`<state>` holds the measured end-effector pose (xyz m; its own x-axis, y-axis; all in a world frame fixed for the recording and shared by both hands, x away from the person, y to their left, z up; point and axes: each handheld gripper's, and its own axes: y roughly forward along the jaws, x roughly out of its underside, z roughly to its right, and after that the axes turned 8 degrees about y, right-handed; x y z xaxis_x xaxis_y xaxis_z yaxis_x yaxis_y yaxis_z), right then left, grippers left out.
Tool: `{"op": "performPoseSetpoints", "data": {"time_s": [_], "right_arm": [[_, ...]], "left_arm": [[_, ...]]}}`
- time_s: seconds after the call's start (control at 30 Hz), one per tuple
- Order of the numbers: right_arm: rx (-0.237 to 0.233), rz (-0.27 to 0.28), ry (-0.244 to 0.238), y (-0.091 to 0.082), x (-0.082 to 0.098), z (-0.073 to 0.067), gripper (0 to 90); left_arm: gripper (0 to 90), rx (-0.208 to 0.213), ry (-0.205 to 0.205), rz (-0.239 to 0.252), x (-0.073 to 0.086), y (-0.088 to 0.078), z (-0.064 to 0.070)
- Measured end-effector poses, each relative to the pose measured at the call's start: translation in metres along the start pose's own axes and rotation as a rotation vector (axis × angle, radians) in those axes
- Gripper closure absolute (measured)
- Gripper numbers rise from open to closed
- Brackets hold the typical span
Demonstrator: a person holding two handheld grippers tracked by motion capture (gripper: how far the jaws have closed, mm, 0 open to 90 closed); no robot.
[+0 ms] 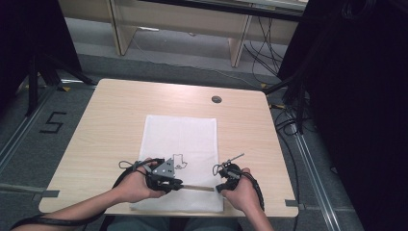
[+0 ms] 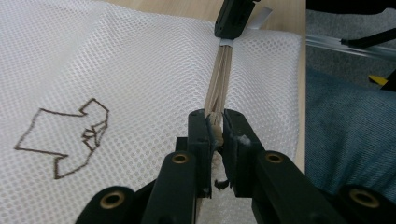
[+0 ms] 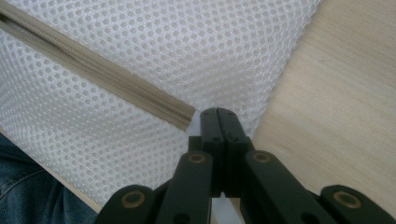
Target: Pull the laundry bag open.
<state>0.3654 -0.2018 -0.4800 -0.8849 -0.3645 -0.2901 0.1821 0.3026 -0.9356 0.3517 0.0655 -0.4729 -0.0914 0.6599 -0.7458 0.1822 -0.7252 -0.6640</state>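
Observation:
A white mesh bag (image 1: 180,134) lies flat in the middle of the table, with a brown outline drawing (image 2: 65,140) on it. A beige zipper (image 1: 198,188) runs along its near edge. My left gripper (image 1: 173,184) is shut on the zipper (image 2: 218,88), and the tape looks bunched just ahead of the jaws (image 2: 215,122). My right gripper (image 1: 222,187) is shut at the zipper's right end (image 3: 187,114), pinching the bag's mesh (image 3: 140,42) there; its fingertips (image 3: 218,112) are pressed together. The left gripper view shows the right gripper (image 2: 231,18) at the zipper's far end.
The light wooden table (image 1: 106,125) has a round cable hole (image 1: 216,99) behind the bag. The near table edge lies just below both hands. Dark curtains stand at both sides, cables (image 1: 288,120) lie on the floor at the right, and a "5" (image 1: 52,122) is marked at the left.

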Motion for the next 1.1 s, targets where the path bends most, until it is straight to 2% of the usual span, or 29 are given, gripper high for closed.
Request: {"op": "performPoseSetpoints", "data": {"time_s": [0.07, 0.1, 0.13, 0.37, 0.4, 0.43, 0.7, 0.77, 0.83, 0.9, 1.07, 1.1], "right_arm": [[0.0, 0.0, 0.002, 0.0, 0.0, 0.0, 90.0], [0.0, 0.001, 0.001, 0.0, 0.0, 0.0, 90.0], [0.002, -0.001, 0.008, 0.0, 0.0, -0.001, 90.0], [0.005, 0.002, 0.004, 0.0, 0.0, 0.0, 90.0], [0.007, 0.002, 0.006, 0.0, 0.0, 0.0, 90.0], [0.008, 0.002, 0.005, 0.0, 0.0, 0.0, 90.0], [0.002, -0.001, 0.0, 0.0, 0.0, 0.0, 90.0], [0.003, -0.001, 0.0, 0.0, 0.0, 0.0, 90.0], [0.003, -0.001, 0.0, 0.0, 0.0, 0.0, 90.0], [0.007, -0.001, 0.007, 0.0, 0.0, -0.001, 90.0], [0.004, 0.004, -0.004, 0.0, 0.0, -0.001, 90.0], [0.003, 0.005, -0.007, 0.0, 0.0, -0.001, 90.0]], "left_arm": [[81.7, 0.0, -0.004, 0.001, 0.0, -0.001, 0.0], [81.7, -0.005, 0.007, -0.007, 0.001, -0.002, 0.0], [81.7, 0.0, -0.006, 0.002, 0.001, -0.002, 0.0], [81.7, 0.002, 0.0, -0.001, 0.003, -0.007, -0.001], [81.7, 0.001, -0.009, -0.002, 0.004, -0.007, 0.0], [81.7, -0.003, -0.001, -0.002, 0.004, -0.008, -0.001], [81.7, -0.011, -0.017, -0.006, 0.011, -0.016, -0.002], [81.7, -0.014, -0.007, -0.016, 0.012, -0.017, -0.002], [81.7, -0.011, -0.024, -0.006, 0.013, -0.019, -0.001], [81.7, -0.019, -0.016, -0.016, 0.016, -0.023, -0.002], [81.7, -0.031, -0.063, -0.013, 0.03, -0.038, -0.003], [81.7, -0.036, -0.061, -0.019, 0.033, -0.041, -0.003]]}}
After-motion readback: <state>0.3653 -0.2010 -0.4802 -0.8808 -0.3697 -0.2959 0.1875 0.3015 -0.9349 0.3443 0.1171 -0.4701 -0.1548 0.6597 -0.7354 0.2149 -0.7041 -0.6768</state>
